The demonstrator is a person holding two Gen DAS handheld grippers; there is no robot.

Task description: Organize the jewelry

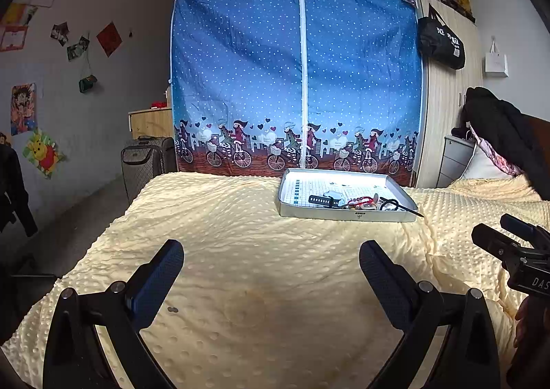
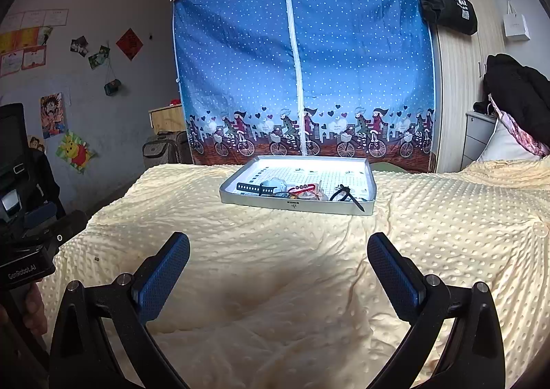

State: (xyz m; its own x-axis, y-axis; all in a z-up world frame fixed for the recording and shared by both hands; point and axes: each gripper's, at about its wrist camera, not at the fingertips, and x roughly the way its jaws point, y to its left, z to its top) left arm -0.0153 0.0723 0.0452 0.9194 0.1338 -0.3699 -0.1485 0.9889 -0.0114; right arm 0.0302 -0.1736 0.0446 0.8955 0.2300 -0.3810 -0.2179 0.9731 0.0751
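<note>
- Cream-yellow and covered in raised dots, the blanket under your tools is soft and rumpled, with shallow folds running across the bed.
- Your left gripper stands with its jaws wide apart and nothing between them; the fingers are black with blue, finely textured pads.
- Your right gripper is spread just as wide and is equally empty, its blue pads showing the same dimpled grip surface.
- Jewelry sits in a shallow rectangular metal tray with a low silver rim and a white gridded floor, resting on the blanket well ahead of both tools.
- Inside the tray you have a dark perforated watch strap at the left, a red beaded string in the middle and a thin black loop with a stick-like end reaching the right front rim; the smaller pieces are too tangled to tell apart.
- From the left tool the tray lies ahead and to the right; from the right tool, nearly straight ahead.
</note>
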